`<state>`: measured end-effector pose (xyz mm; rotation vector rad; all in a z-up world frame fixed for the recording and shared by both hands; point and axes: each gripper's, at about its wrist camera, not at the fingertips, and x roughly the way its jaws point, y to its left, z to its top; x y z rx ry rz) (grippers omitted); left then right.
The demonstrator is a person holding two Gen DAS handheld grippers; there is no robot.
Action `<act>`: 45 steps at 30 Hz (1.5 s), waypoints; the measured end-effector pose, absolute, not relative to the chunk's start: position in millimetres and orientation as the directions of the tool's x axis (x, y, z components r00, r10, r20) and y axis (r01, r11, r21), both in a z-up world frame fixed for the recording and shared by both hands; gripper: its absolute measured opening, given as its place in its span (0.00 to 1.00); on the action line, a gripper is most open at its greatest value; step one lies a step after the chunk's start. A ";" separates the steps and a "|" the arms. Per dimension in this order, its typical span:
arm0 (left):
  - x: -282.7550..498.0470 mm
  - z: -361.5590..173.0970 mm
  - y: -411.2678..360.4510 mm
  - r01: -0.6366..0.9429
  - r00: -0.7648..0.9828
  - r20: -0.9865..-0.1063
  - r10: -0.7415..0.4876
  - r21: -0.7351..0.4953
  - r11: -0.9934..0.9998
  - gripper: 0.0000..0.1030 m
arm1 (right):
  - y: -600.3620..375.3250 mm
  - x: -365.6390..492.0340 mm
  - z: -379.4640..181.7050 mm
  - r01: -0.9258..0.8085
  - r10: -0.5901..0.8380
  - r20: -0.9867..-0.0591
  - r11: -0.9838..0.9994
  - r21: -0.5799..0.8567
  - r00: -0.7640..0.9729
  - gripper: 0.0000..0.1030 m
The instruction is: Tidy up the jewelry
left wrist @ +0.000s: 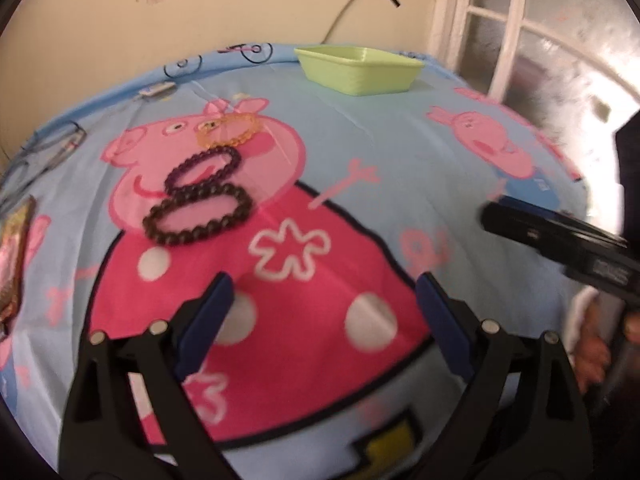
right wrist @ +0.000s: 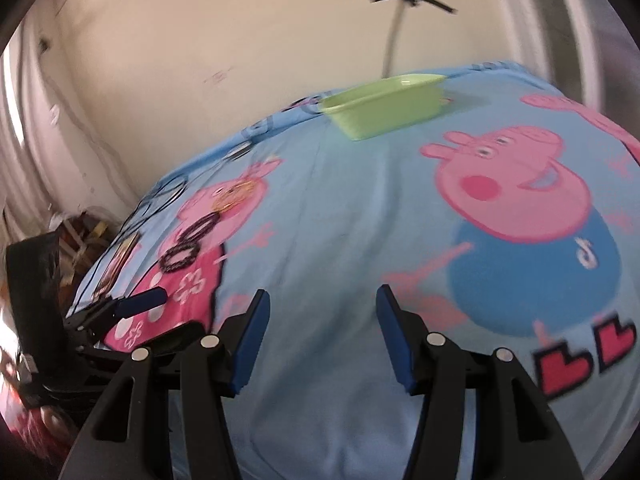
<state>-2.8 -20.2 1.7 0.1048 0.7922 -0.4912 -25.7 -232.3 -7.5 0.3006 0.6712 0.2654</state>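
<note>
Here, nearest the lens, the left gripper (left wrist: 324, 300) has its blue-padded fingers (left wrist: 208, 312) spread wide with nothing between them, only the pink printed dress of the blue cartoon-pig cloth (left wrist: 400, 152) below. The right gripper (right wrist: 320, 312) also stands apart, more narrowly, and grips nothing; bare blue cloth lies between its pads.

Just ahead of the left fingertips and a little to their left lies the dark brown beaded bracelet (left wrist: 200, 216), an oval flat on the cloth. Touching its far side is the dark purple beaded bracelet (left wrist: 206, 168), and beyond that, touching again, the amber beaded bracelet (left wrist: 228, 130). Farthest off, well beyond all three and to the right of the fingers' line, sits the pale green rectangular plastic tray (left wrist: 358, 68), which looks empty from here.

The step in hand is probably the first pick, and the brown bracelet is the sensible one. Because the three touch, the fingers should come down across the near arc of the brown loop, one pad inside the ring and one outside, so the purple one is not dragged along. Lift straight up before carrying it to the tray.

No brand or legible writing shows; a small white mark on the blue pig's body in the right view is too blurred to read.
</note>
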 end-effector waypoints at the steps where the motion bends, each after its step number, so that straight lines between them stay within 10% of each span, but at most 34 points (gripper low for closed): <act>1: -2.9 5.9 -6.3 0.463 0.589 -0.698 -0.407 -0.122 0.878 0.86 | -228.8 -23.7 -5.7 -0.162 0.343 -0.567 0.924 0.346 0.749 0.30; 22: 52.3 50.5 113.4 0.202 0.681 -0.652 -0.333 -0.270 0.941 0.61 | -118.1 195.8 24.8 -0.421 0.411 -0.750 0.886 0.195 0.518 0.12; 24: 60.0 51.3 105.8 0.212 0.672 -0.663 -0.331 -0.255 0.943 0.61 | -109.5 206.4 16.7 -0.442 0.386 -0.774 0.884 0.153 0.503 0.00; 40: 142.6 46.6 -86.1 0.549 0.485 -0.777 -0.401 -0.086 0.831 0.60 | -227.4 128.4 10.1 -0.327 0.324 -0.719 0.934 0.141 0.615 0.00; 45: 142.6 27.5 -144.8 0.627 0.400 -0.831 -0.387 -0.060 0.777 0.28 | -264.1 111.2 5.4 -0.282 0.308 -0.703 0.946 0.157 0.641 0.00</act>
